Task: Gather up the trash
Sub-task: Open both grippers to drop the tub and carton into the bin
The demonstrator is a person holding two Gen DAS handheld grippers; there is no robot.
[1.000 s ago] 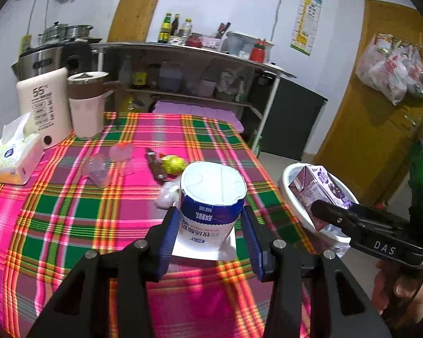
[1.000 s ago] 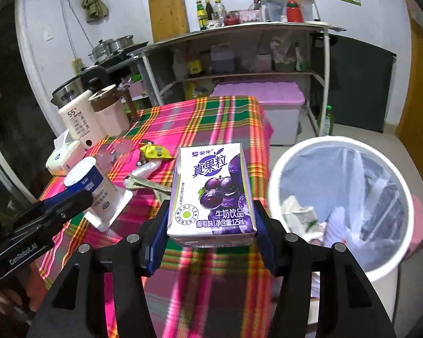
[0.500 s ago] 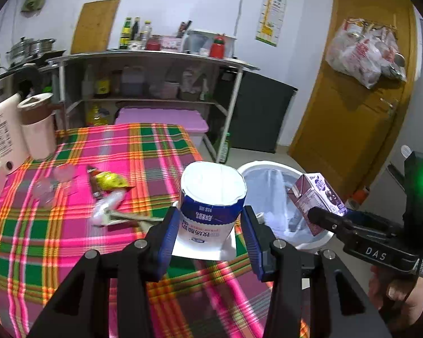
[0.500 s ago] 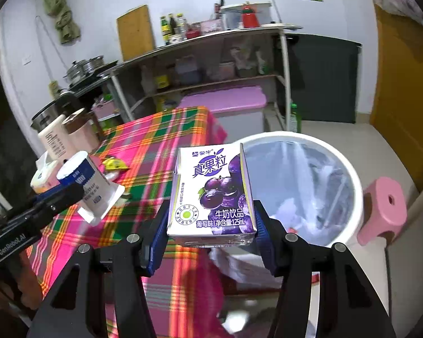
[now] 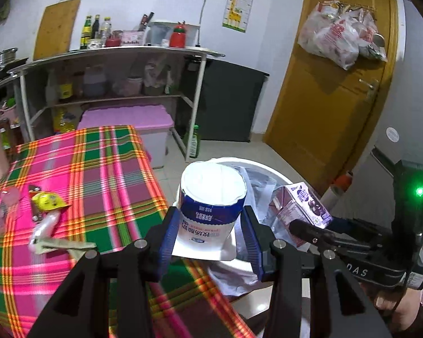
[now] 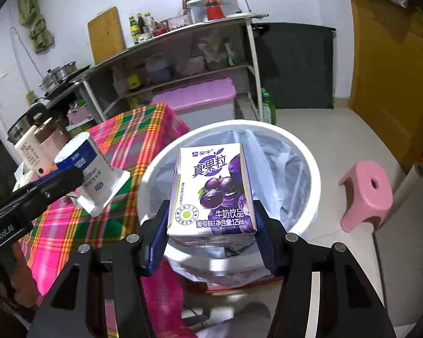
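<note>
My left gripper (image 5: 210,236) is shut on a white and blue yogurt cup (image 5: 211,205), held upside down at the table's right edge, beside the white trash bin (image 5: 268,169). The cup also shows in the right wrist view (image 6: 90,169). My right gripper (image 6: 211,225) is shut on a purple grape milk carton (image 6: 214,191) and holds it over the open bin (image 6: 310,155), which is lined with a clear bag. The carton also shows in the left wrist view (image 5: 301,205). A yellow wrapper (image 5: 46,200), a clear wrapper (image 5: 43,225) and a flat paper scrap (image 5: 65,245) lie on the plaid tablecloth (image 5: 98,174).
A pink stool (image 6: 366,191) stands on the floor right of the bin. A metal shelf rack (image 5: 112,79) and a pink-lidded box (image 5: 127,118) stand behind the table. A yellow door (image 5: 332,84) is at the right. A thermos and a jug (image 6: 39,143) stand on the table's far side.
Both grippers have swung right from over the table toward the bin. The carton now hangs above the bin opening and the cup is at the table's edge beside it.
</note>
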